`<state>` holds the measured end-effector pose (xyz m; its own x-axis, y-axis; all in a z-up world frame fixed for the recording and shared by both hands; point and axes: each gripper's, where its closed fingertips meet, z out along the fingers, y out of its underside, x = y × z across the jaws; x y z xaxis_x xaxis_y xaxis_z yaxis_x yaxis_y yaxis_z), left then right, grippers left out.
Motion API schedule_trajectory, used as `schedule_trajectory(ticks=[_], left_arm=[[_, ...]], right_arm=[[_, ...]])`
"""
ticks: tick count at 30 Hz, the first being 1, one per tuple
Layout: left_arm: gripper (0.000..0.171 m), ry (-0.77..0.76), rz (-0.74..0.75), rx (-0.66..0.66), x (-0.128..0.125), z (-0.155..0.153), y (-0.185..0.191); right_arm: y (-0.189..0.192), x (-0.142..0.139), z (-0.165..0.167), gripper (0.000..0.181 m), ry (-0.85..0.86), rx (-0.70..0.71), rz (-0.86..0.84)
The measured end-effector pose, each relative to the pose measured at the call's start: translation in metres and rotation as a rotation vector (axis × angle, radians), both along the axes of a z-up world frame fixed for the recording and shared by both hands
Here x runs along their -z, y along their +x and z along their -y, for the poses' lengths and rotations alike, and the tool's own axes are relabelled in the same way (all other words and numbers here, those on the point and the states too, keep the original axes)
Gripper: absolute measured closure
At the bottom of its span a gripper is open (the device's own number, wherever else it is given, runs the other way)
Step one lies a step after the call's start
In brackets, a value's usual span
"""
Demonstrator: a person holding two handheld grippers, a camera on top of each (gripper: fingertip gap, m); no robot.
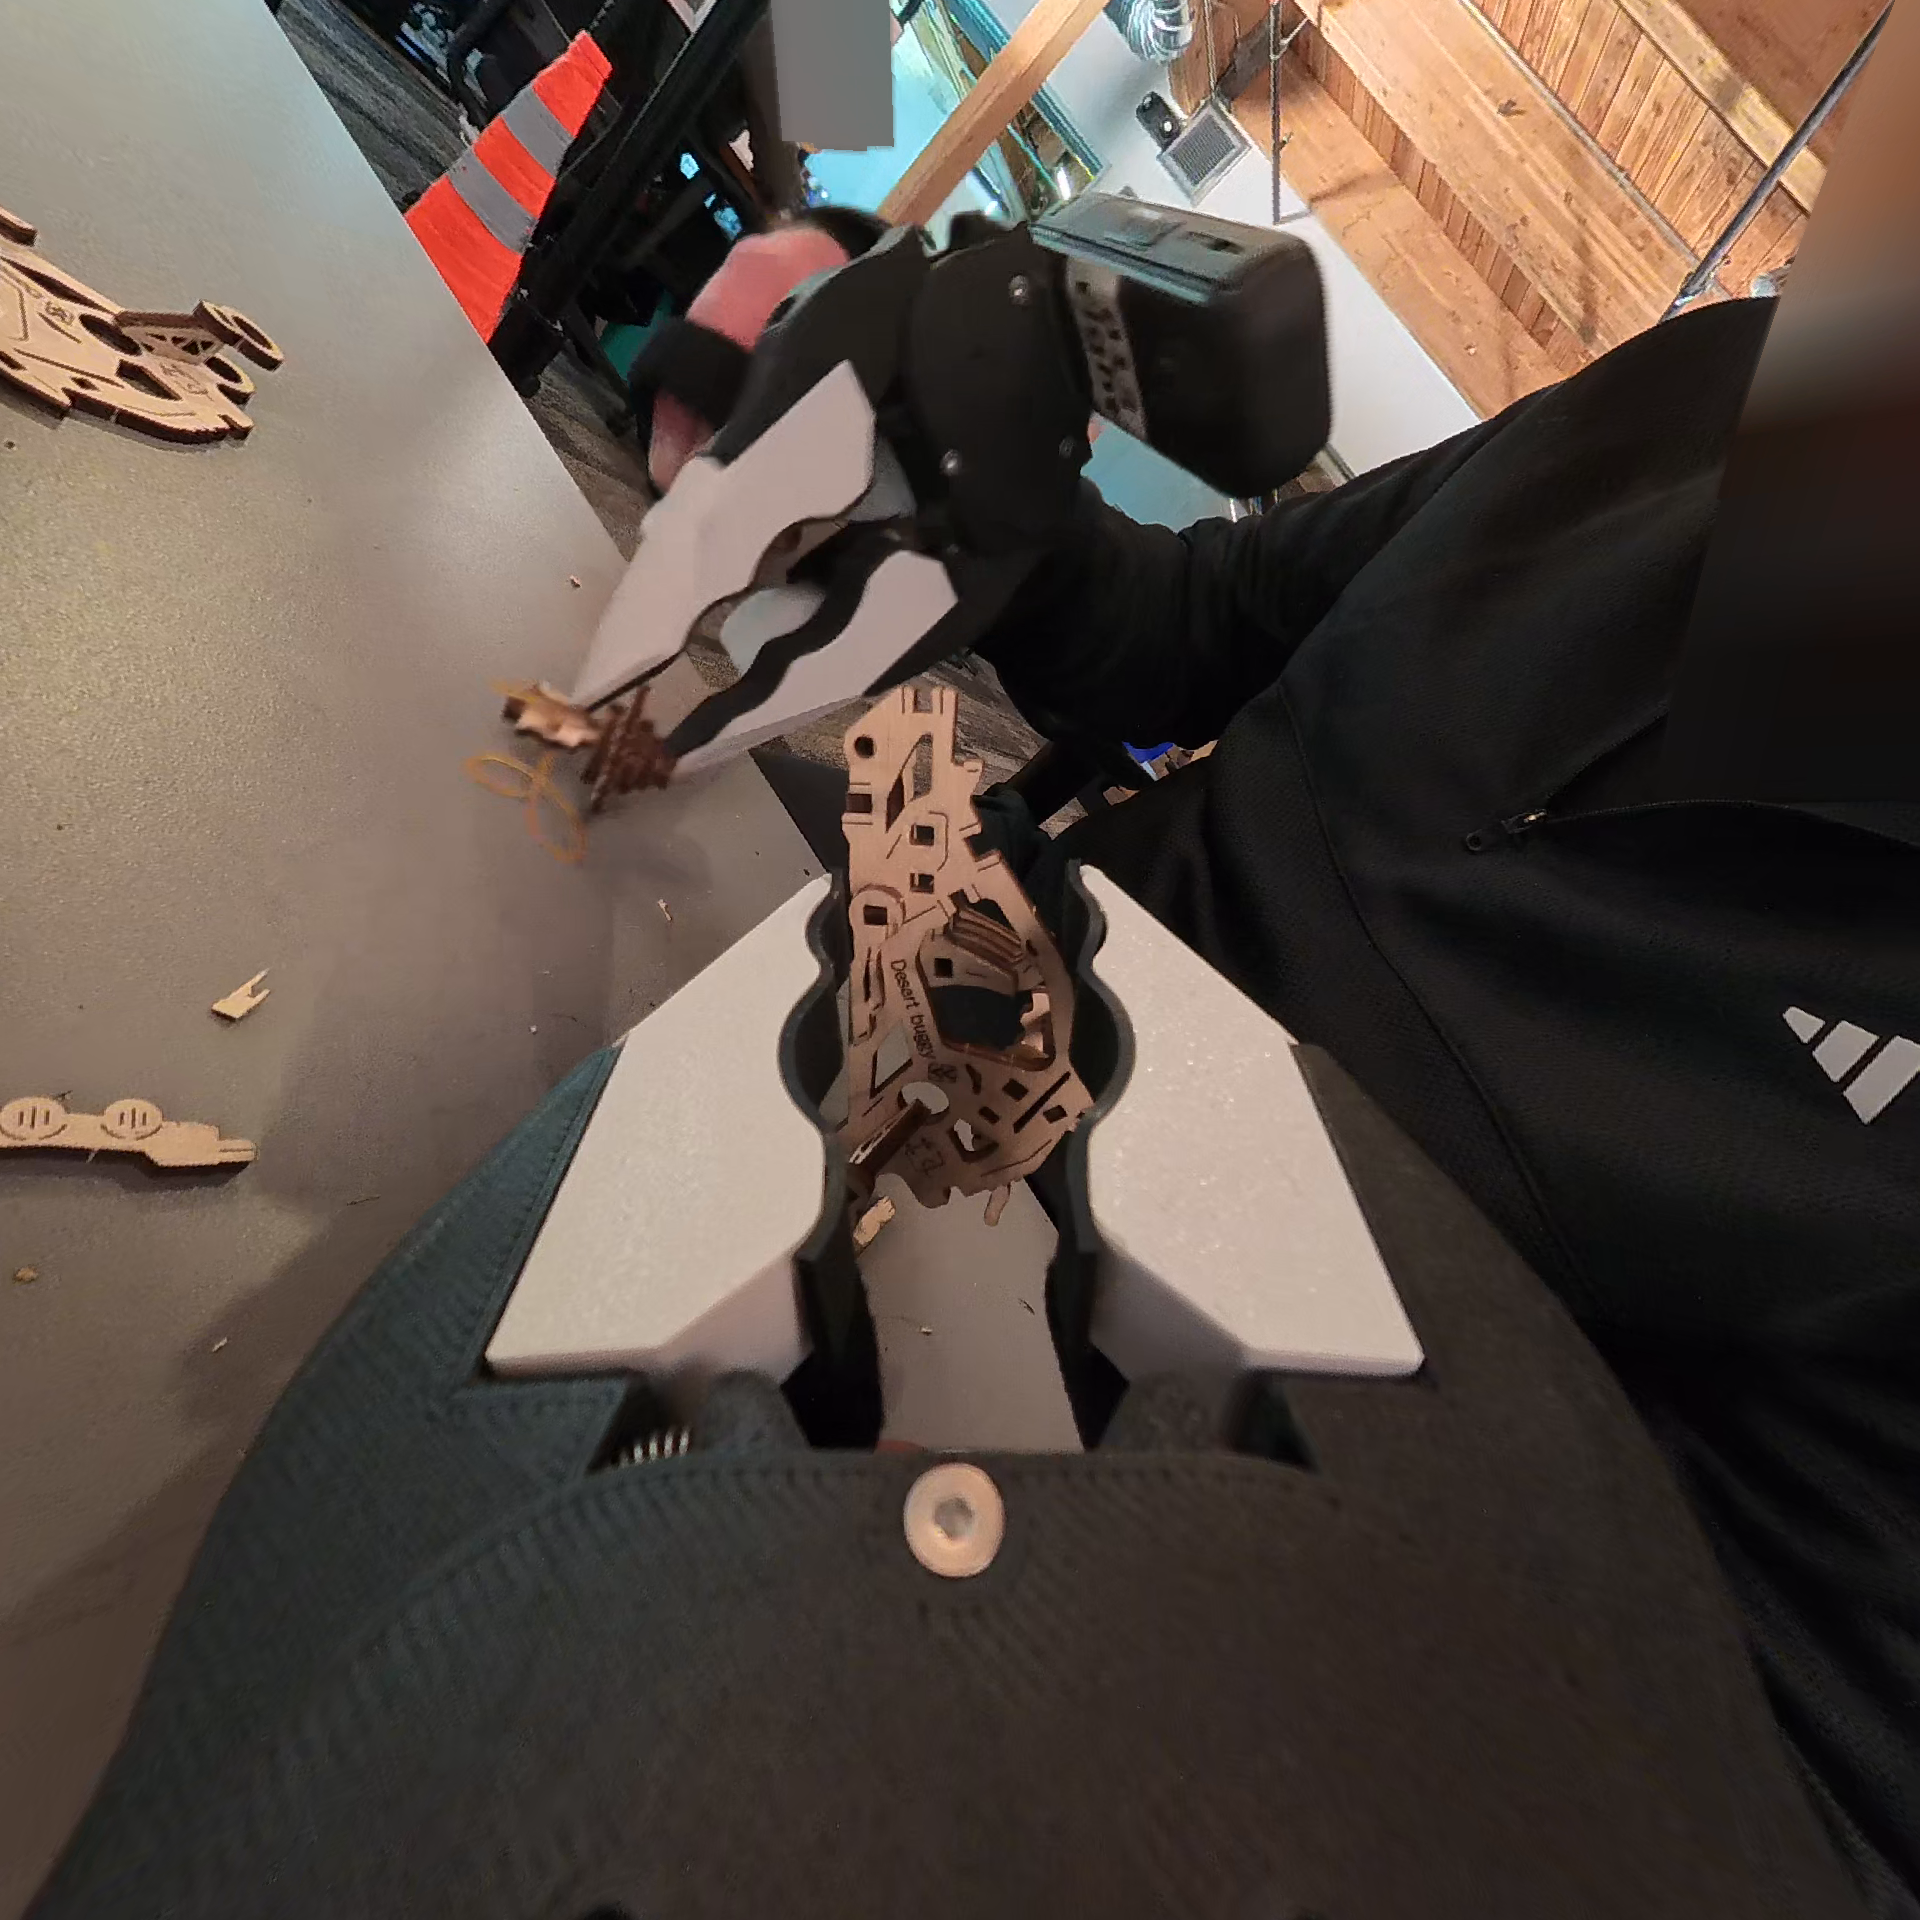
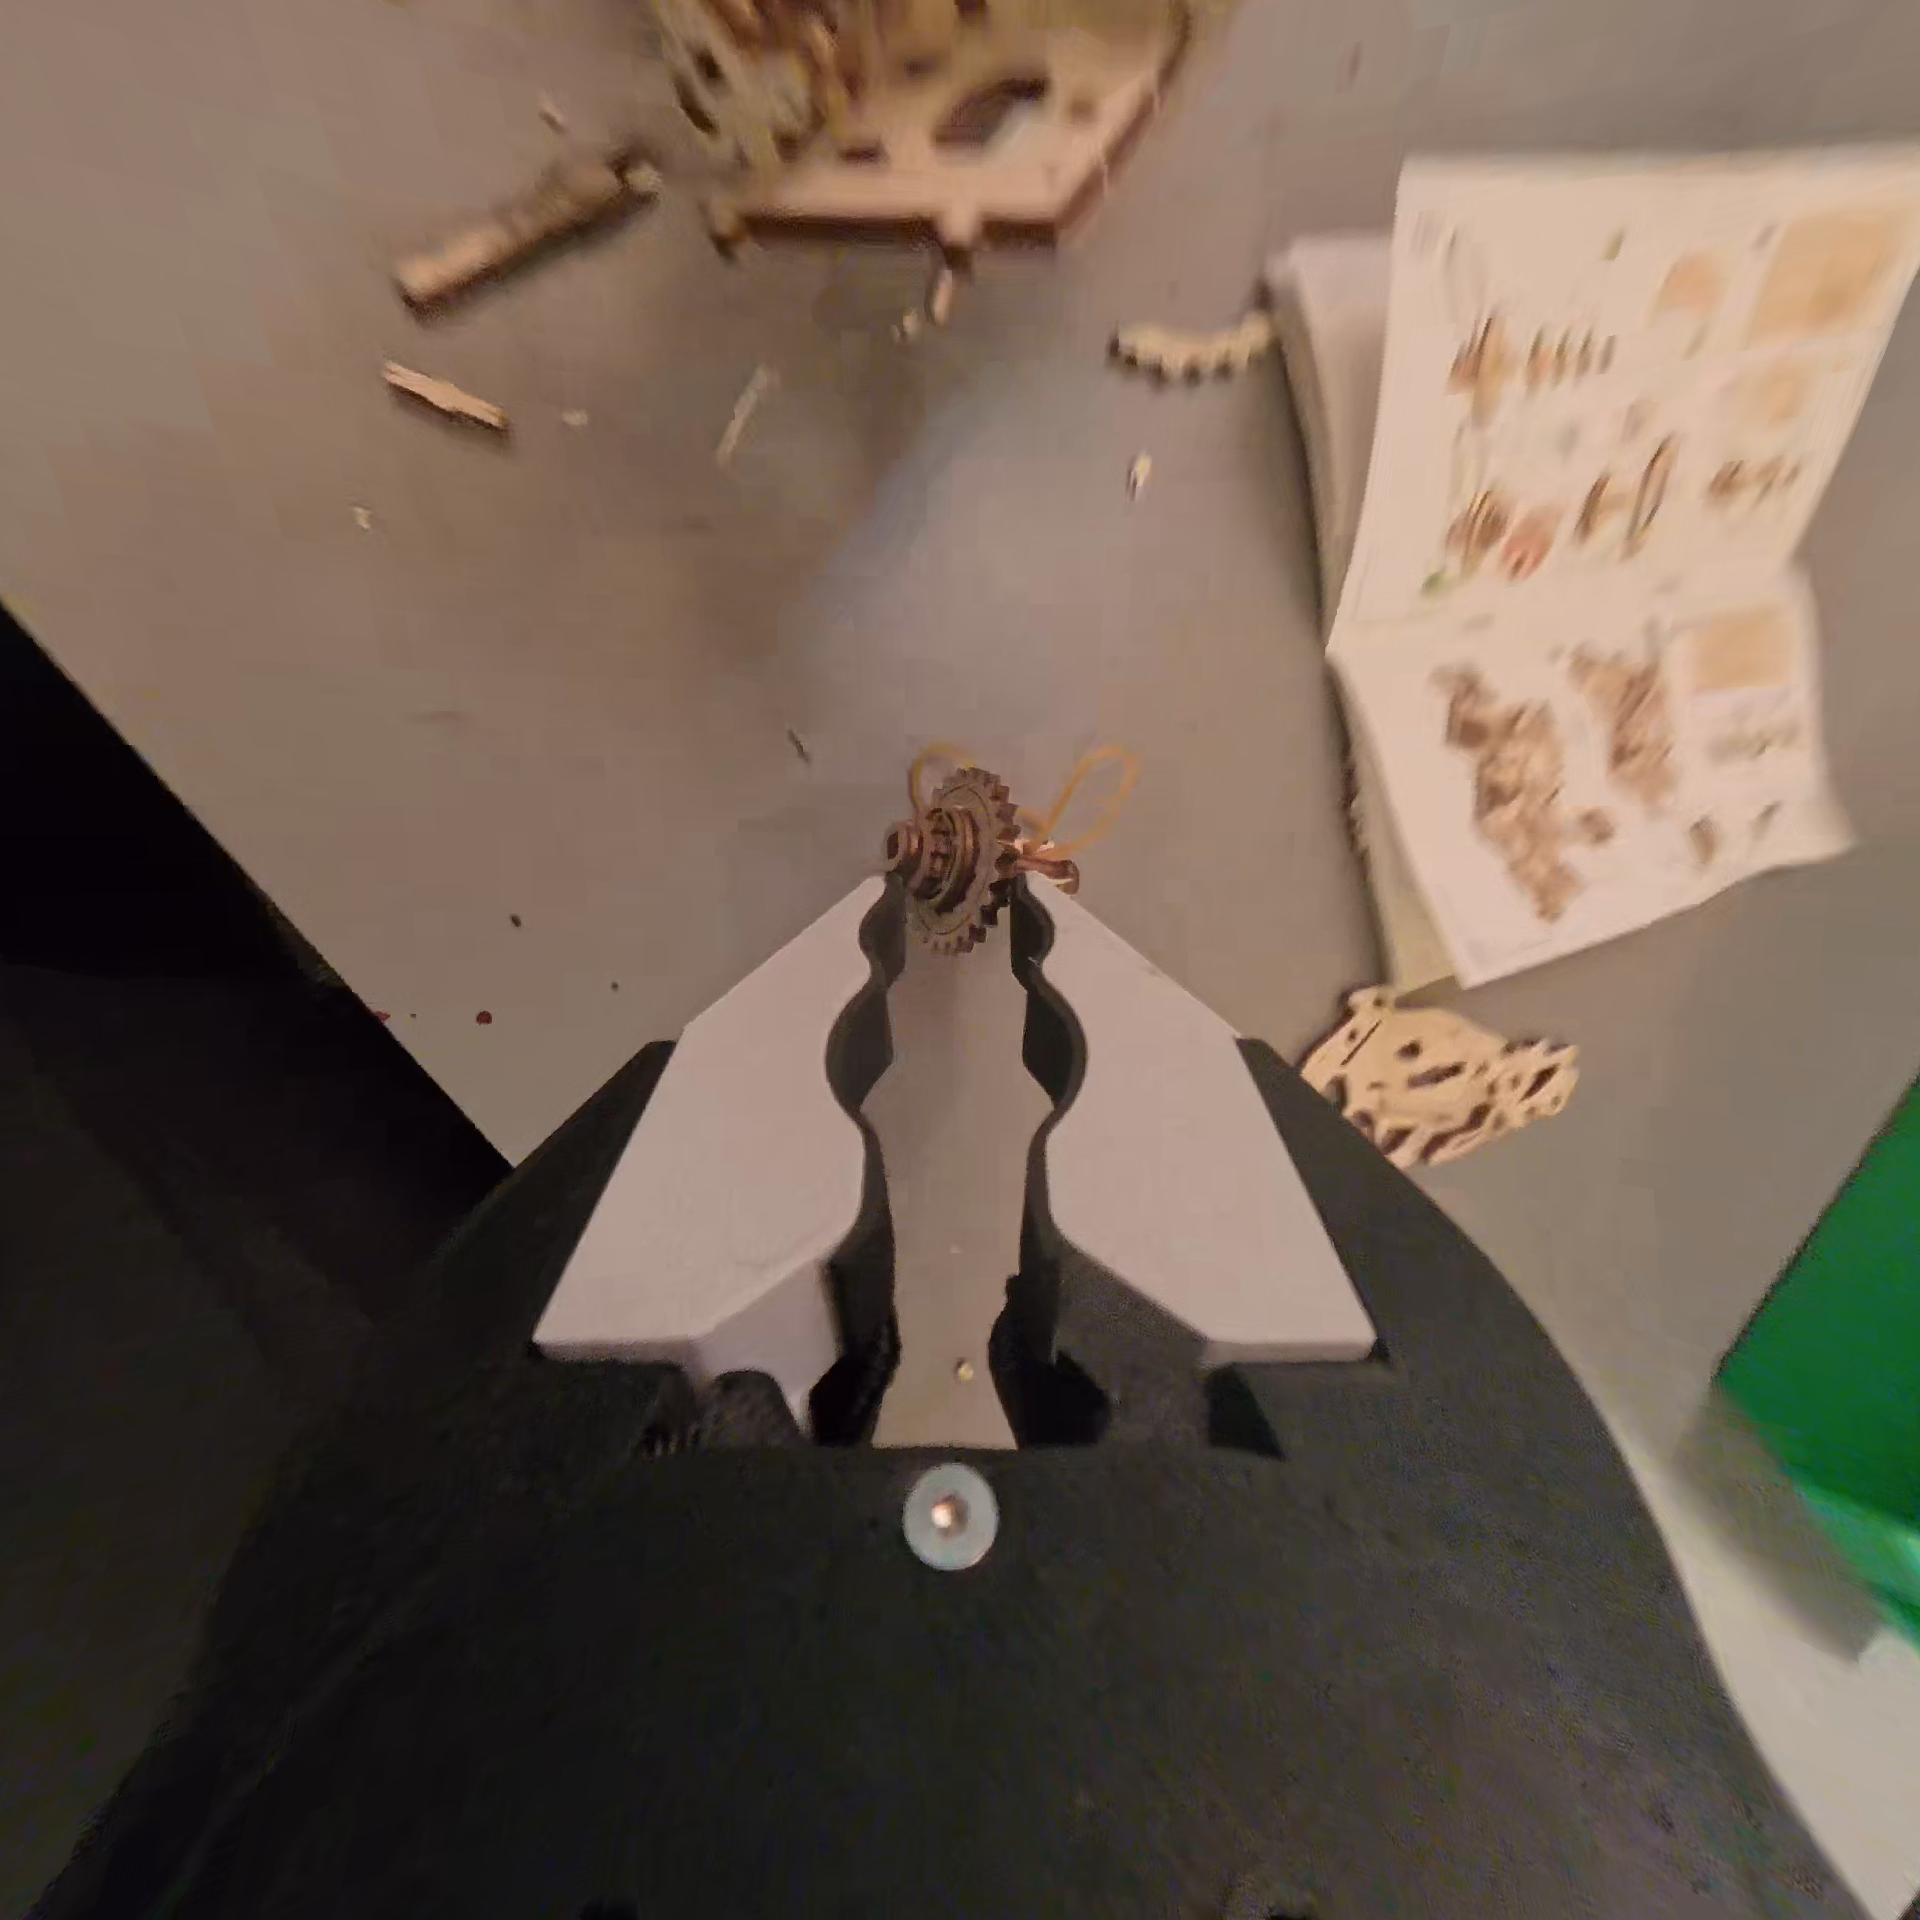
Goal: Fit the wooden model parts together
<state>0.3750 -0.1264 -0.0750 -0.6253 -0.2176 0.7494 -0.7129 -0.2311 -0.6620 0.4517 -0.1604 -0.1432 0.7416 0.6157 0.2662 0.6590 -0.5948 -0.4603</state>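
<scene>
My left gripper is shut on a flat wooden body panel with many cut-outs and holds it upright above the grey table. My right gripper is shut on a small dark wooden gear assembly on an axle, right at the fingertips. In the left wrist view the right gripper is low over the table with the gear assembly at its tips, next to yellow rubber bands. The rubber bands lie just behind the gear in the right wrist view.
A partly built wooden model lies far left, a wooden strip with two round tabs nearer. The right wrist view shows a blurred wooden frame, an open instruction booklet, a cut-out wooden piece, a green box and scattered splinters. The tips of one gripper are about 11 centimetres away from the tips of the other. To reach the cut-out wooden piece in a straight line is about 12 centimetres for my right fingers, about 20 centimetres for my left.
</scene>
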Motion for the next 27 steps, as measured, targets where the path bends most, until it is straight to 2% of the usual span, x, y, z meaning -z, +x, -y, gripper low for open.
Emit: schedule_trajectory(ticks=[5, 10, 14, 19, 22, 27], left_arm=[[0.133, 0.0, -0.001, 0.0, 0.0, 0.0, 0.0], [0.133, -0.002, 0.0, 0.0, 0.0, 0.0, 0.0], [0.133, -0.006, 0.0, -0.001, -0.001, -0.001, 0.0], [0.133, -0.007, 0.0, -0.003, -0.001, -0.002, 0.0], [0.133, -0.005, 0.0, -0.001, 0.0, -0.002, -0.001], [0.133, -0.006, 0.0, -0.002, -0.001, -0.002, -0.001]], right_arm=[[-0.014, 0.002, -0.003, 0.163, -0.081, 0.105, -0.1], [-0.03, 0.0, -0.001, 0.143, -0.099, 0.074, -0.234], [-0.026, -0.016, -0.001, 0.141, -0.076, 0.057, -0.361], [-0.004, -0.019, -0.002, 0.14, -0.043, 0.004, -0.347], [0.005, -0.012, -0.003, 0.146, -0.043, -0.043, -0.263], [-0.01, -0.011, 0.0, 0.148, -0.077, -0.156, -0.229]])
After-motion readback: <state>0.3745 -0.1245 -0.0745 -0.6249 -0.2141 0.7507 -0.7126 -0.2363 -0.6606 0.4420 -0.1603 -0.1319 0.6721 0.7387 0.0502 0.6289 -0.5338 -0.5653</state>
